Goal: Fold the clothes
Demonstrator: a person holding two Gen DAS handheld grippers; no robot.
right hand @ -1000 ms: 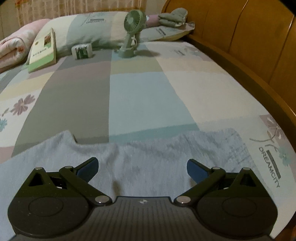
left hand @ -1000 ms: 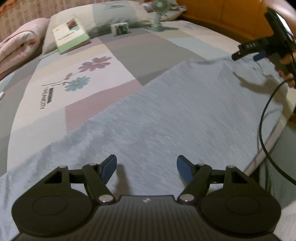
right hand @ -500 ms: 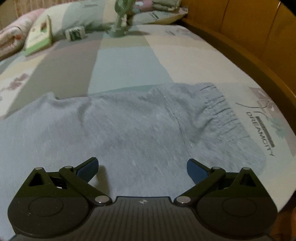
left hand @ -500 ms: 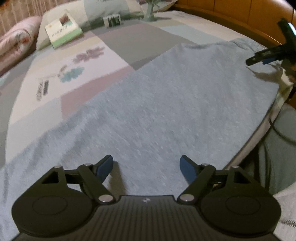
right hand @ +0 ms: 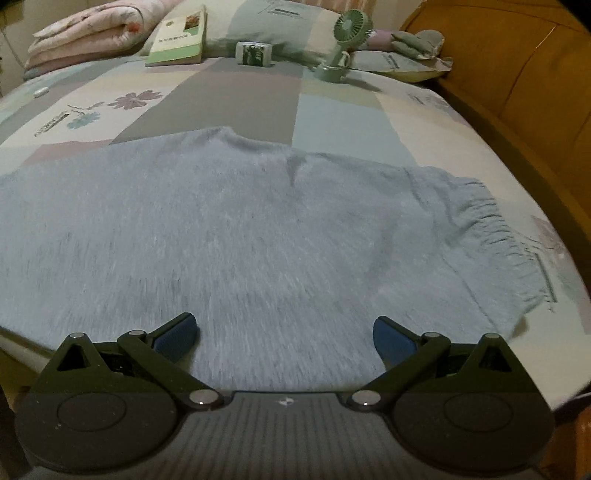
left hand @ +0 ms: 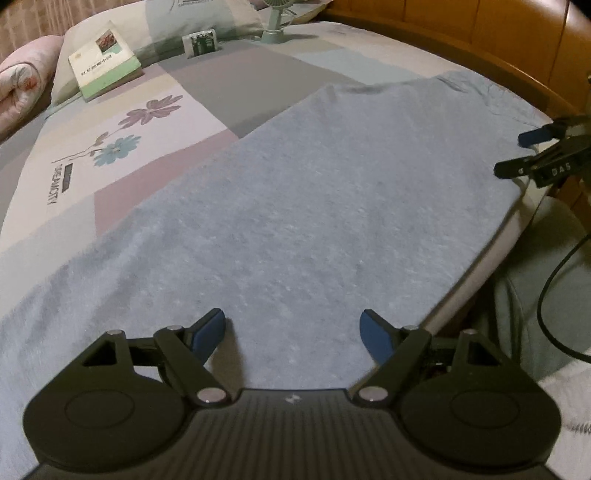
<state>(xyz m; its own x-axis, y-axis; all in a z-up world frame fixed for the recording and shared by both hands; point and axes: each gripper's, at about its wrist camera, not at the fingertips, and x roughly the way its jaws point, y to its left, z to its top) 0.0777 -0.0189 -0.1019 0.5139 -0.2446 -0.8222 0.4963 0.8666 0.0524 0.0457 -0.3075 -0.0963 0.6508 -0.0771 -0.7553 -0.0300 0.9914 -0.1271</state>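
A light blue T-shirt lies spread flat on the patchwork bedspread, along the bed's near edge. My left gripper hovers open over the shirt's lower part, nothing between its blue pads. In the right wrist view the same T-shirt shows its neckline at the far side and a wrinkled sleeve at the right. My right gripper stands open just above the shirt's near hem, empty. The right gripper also appears at the right edge of the left wrist view, beside the sleeve end.
At the bed's head lie a green-and-white book, a small box, a green desk fan, pillows and a folded pink quilt. A wooden bed frame runs along the right. A black cable hangs off the bed's side.
My right gripper has drawn back toward the near edge of the bed, so the whole shirt now lies ahead of it. The left gripper's jaws stand a little wider and it has hardly moved.
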